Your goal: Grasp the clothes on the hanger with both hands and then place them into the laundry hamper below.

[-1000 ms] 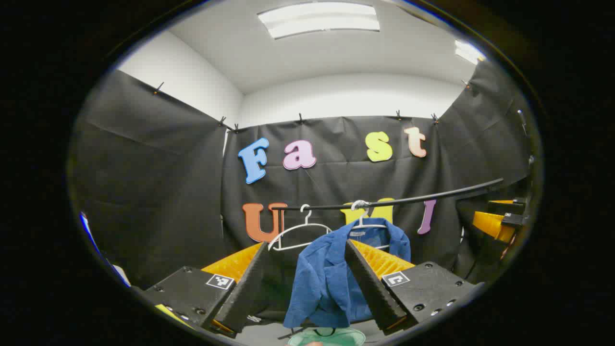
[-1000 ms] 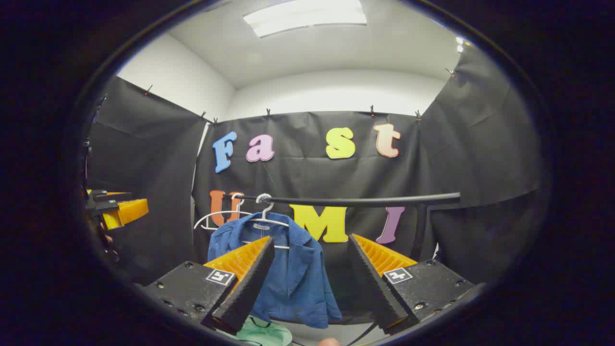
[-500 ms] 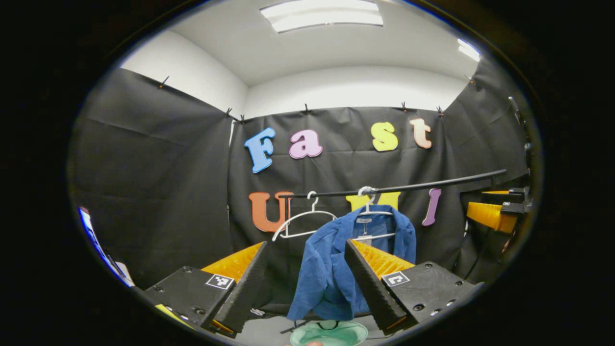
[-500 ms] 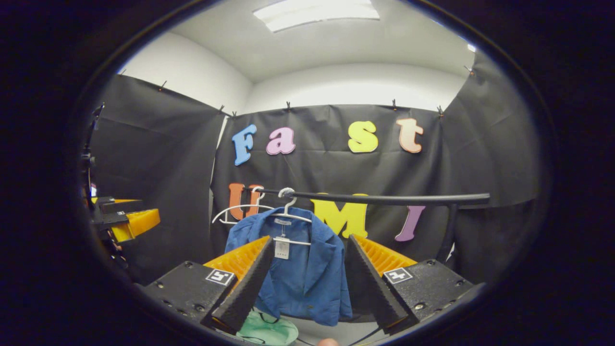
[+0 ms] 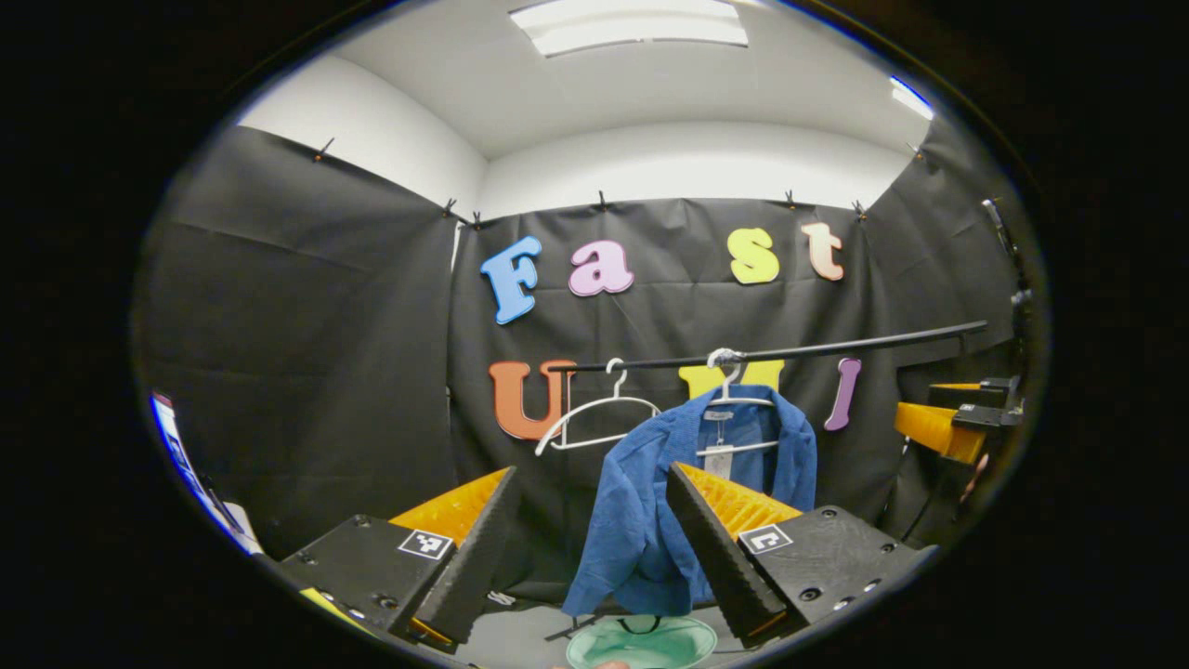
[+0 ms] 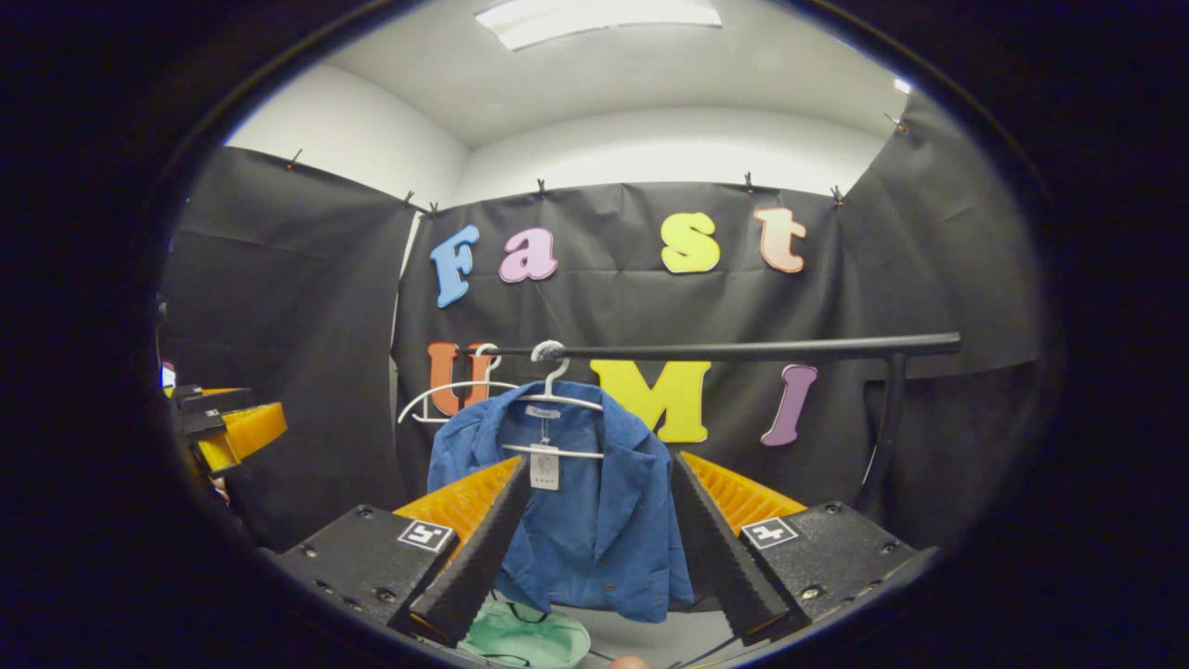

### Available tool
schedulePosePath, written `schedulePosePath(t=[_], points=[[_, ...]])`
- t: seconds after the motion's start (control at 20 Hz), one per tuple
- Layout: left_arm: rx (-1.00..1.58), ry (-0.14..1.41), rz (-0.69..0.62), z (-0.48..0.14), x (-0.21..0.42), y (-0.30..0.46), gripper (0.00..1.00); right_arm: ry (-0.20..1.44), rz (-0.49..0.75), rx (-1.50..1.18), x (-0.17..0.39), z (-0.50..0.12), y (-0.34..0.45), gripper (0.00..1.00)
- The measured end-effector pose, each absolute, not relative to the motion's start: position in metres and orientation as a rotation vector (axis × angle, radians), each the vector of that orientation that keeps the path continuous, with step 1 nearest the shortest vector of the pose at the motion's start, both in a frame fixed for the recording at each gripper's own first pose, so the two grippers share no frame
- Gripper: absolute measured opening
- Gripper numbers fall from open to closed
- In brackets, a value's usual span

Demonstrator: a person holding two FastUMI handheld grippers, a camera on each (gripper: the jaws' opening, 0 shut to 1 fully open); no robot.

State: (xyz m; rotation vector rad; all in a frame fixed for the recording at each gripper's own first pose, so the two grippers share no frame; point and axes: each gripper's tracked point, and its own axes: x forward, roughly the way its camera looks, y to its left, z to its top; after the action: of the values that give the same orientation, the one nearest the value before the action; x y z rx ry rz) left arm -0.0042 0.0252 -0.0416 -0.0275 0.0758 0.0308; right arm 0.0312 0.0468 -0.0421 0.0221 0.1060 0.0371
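The left gripper (image 5: pixel 587 548) and right gripper (image 6: pixel 594 539) both hold their fingers spread wide, gripping nothing. Farther off, the blue cloth jacket (image 6: pixel 576 520) hangs on a white wire hanger (image 6: pixel 555 395) from the black horizontal rail (image 6: pixel 743 350). Below it sits the pale green laundry hamper (image 6: pixel 525 636). An empty white hanger (image 5: pixel 599 418) hangs to the left.

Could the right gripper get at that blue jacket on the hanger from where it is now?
Probably yes. In the right gripper view the right gripper is open and the blue jacket hangs straight ahead, framed between its fingers, with nothing between them. It isn't touching the cloth yet, so it would have to move forward.
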Motion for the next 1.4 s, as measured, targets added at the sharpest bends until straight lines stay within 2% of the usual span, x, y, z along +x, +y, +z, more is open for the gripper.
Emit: schedulePosePath(t=[0.35, 0.5, 0.55, 0.6, 0.75, 0.85, 0.95, 1.1, 1.2, 1.4], points=[[-0.047, 0.114, -0.089, -0.068, 0.019, 0.03, 0.96, 0.193, -0.077, 0.075, 0.051, -0.08, 0.065, 0.96], [-0.073, 0.13, -0.139, -0.08, 0.032, 0.023, 0.96, 0.214, -0.111, 0.076, 0.055, -0.091, 0.069, 0.98], [-0.082, 0.135, -0.153, -0.083, 0.036, 0.019, 0.92, 0.215, -0.117, 0.068, 0.056, -0.093, 0.068, 0.98], [-0.093, 0.14, -0.168, -0.088, 0.044, 0.012, 1.0, 0.217, -0.125, 0.059, 0.06, -0.095, 0.067, 0.98], [-0.111, 0.161, -0.195, -0.103, 0.059, -0.01, 0.98, 0.231, -0.139, 0.036, 0.074, -0.107, 0.058, 0.96], [-0.111, 0.178, -0.199, -0.113, 0.07, -0.023, 0.95, 0.242, -0.12, 0.046, 0.089, -0.118, 0.057, 0.97], [-0.11, 0.186, -0.193, -0.122, 0.085, -0.033, 1.0, 0.257, -0.096, 0.054, 0.108, -0.131, 0.054, 0.97], [-0.105, 0.204, -0.164, -0.137, 0.106, -0.043, 1.0, 0.29, -0.067, 0.056, 0.145, -0.151, 0.05, 0.94], [-0.096, 0.162, -0.125, -0.145, 0.128, -0.046, 1.0, 0.3, -0.038, 0.071, 0.168, -0.161, 0.05, 0.95], [-0.09, 0.216, -0.099, -0.19, 0.162, -0.069, 1.0, 0.335, -0.03, 0.054, 0.203, -0.186, 0.042, 0.95]])
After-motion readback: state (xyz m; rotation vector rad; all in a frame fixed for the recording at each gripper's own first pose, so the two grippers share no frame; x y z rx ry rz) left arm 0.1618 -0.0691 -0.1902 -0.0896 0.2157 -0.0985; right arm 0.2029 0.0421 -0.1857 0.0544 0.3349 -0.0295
